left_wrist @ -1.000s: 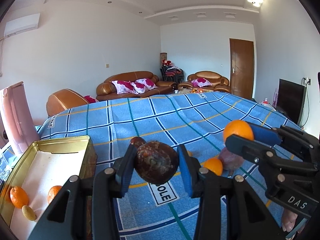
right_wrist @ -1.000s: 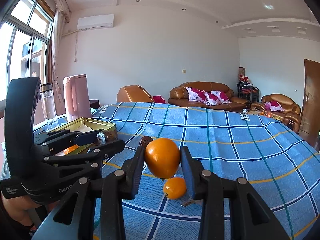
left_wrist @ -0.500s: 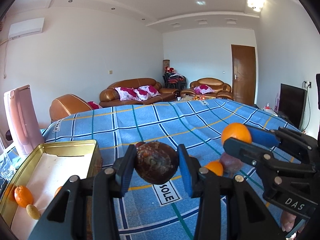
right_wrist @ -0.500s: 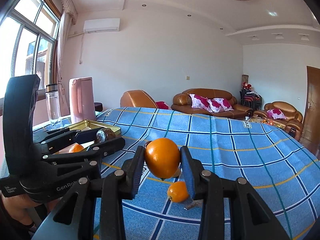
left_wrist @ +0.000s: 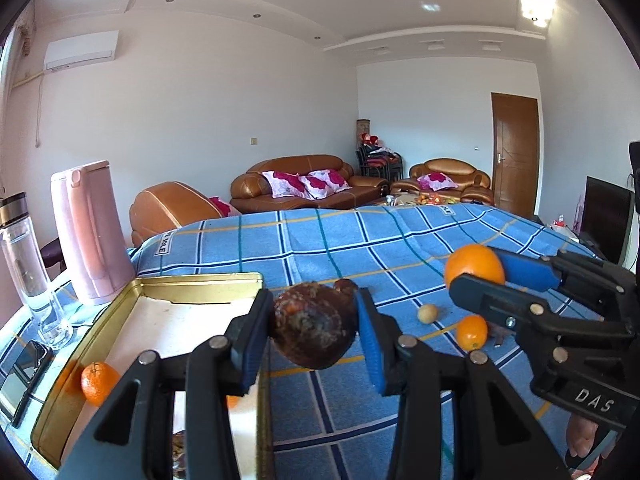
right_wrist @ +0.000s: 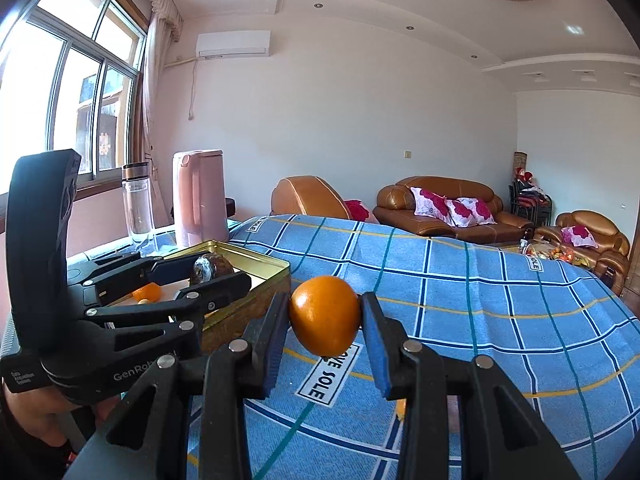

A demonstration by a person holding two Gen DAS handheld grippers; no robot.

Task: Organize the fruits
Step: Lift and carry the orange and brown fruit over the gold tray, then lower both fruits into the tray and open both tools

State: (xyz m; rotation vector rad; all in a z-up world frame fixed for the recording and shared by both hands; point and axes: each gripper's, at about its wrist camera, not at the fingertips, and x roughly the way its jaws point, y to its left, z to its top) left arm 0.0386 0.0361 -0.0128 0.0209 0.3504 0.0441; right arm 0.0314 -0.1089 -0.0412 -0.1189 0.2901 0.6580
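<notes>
My left gripper point(left_wrist: 314, 332) is shut on a dark brown wrinkled fruit point(left_wrist: 314, 330) and holds it above the right rim of a gold tin tray point(left_wrist: 192, 282). The tray holds a small orange point(left_wrist: 96, 382). My right gripper point(right_wrist: 325, 322) is shut on an orange point(right_wrist: 325, 320), held in the air right of the tray point(right_wrist: 256, 258). In the left wrist view the right gripper point(left_wrist: 476, 276) and its orange point(left_wrist: 474, 266) show at the right. A small orange point(left_wrist: 472, 332) and a small tan fruit point(left_wrist: 427, 314) lie on the blue checked cloth point(left_wrist: 340, 248).
A pink kettle point(left_wrist: 90, 232) and a clear bottle point(left_wrist: 28, 268) stand left of the tray, with a phone point(left_wrist: 24, 368) near them. Brown sofas point(left_wrist: 304, 188) stand beyond the table. A black TV point(left_wrist: 608, 220) is at the right.
Both grippers have moved left toward the tray with their fruits still held. The tray now lies closer under the left gripper, and the kettle and bottle have come into view.
</notes>
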